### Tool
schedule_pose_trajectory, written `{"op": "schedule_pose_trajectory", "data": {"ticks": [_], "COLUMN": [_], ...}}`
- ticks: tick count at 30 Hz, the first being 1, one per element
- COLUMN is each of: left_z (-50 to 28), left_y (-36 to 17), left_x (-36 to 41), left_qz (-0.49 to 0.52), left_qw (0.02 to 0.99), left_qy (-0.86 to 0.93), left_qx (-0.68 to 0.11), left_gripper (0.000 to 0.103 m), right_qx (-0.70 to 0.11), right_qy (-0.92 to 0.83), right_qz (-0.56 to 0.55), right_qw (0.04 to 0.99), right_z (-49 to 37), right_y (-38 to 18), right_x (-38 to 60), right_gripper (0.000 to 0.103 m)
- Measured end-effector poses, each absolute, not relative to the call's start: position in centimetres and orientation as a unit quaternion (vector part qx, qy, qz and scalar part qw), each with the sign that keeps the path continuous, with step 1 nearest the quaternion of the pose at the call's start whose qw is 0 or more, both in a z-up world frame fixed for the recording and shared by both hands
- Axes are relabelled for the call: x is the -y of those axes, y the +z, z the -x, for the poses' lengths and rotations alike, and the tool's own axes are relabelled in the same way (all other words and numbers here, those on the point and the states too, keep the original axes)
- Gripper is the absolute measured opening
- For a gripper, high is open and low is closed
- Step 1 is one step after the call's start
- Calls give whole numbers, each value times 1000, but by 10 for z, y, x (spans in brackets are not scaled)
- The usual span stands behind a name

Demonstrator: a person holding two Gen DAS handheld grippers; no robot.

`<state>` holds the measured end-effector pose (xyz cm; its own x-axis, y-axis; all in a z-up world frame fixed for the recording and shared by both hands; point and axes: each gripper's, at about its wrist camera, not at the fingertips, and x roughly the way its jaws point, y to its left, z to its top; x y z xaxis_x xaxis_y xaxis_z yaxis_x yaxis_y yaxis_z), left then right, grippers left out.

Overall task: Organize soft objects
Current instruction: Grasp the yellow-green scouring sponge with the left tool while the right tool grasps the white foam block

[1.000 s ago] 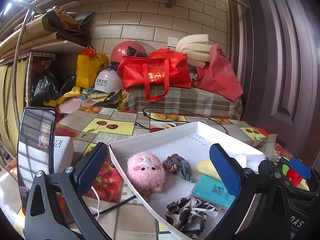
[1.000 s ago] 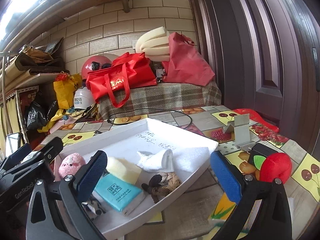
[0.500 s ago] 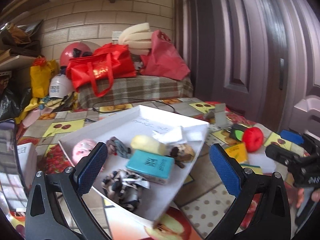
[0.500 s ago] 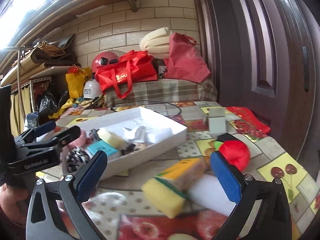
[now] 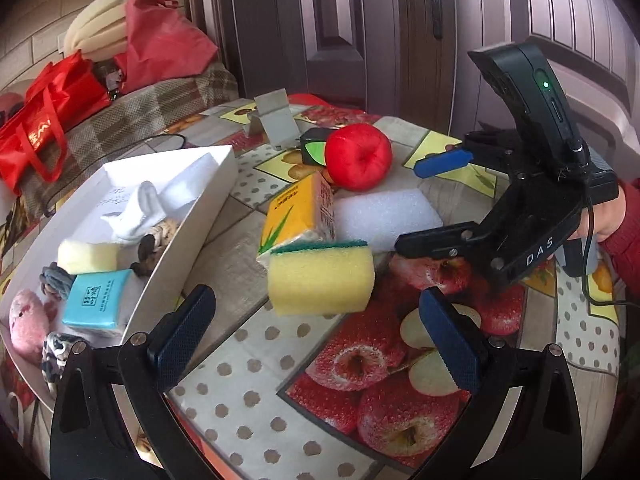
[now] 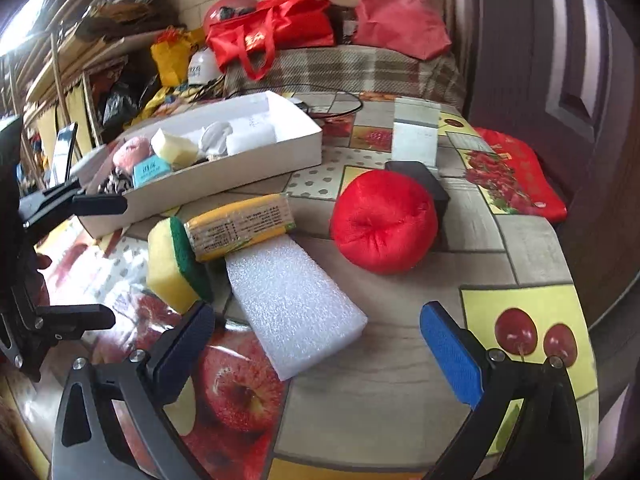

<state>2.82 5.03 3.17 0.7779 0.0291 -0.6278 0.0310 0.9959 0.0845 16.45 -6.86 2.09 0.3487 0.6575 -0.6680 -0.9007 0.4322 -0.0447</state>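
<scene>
I see the white tray (image 5: 208, 196) at frame left already holding several soft items. 4 remain outside, mid-frame: sponge (image 5: 320, 278), tissue pack (image 5: 298, 212), foam block (image 6: 294, 306), red plush apple (image 6: 384, 220). My left gripper (image 5: 316, 344) and right gripper (image 6: 320, 344) both stand spread, empty.

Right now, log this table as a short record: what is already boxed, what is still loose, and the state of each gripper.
container: white box, open top, on the tablecloth
in box: pink plush, teal packet, yellow sponge block, white sock, braided rope toys
loose: yellow-green sponge, yellow tissue pack leaning on it, white foam slab, red plush apple
left gripper: fingers open, empty, facing the sponge
right gripper: fingers open, empty, over the foam slab
</scene>
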Motion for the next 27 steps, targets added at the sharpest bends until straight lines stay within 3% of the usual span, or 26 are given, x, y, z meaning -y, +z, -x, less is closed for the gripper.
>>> {"op": "schedule_pose_trajectory", "data": {"ticks": [4,6,8,10,16,22,27], "left_z": [-51,-62,-64,-64,-43,5,37], "left_y": [25,21,21,20,33,53,63], "left_x": [-51,-56,-62,-65,-63,-58,-71], "left_qz": [-47,-39,-22,-13,-16,-27,-10], "left_qw": [932,926,926,926,945,972,976], "left_qy": [5,10,6,4,20,82,156], "left_qx": [-360,-375,-377,-378,-327,-221,-152], "left_gripper": [102,101,88,58,57,57,57], "right_qx": [-299,-304,-320,-319,-289,-244,-178], "right_qy": [502,508,514,520,535,524,474], "right_qz": [258,272,273,262,286,257,149], "right_qw": [770,758,748,748,741,774,849], "right_z": [-165,-165,-168,-170,-151,-132,-127], "right_y": [10,6,2,4,8,21,44], "right_x": [44,37,35,39,40,65,110], "right_gripper": [100,92,85,70,54,53,53]}}
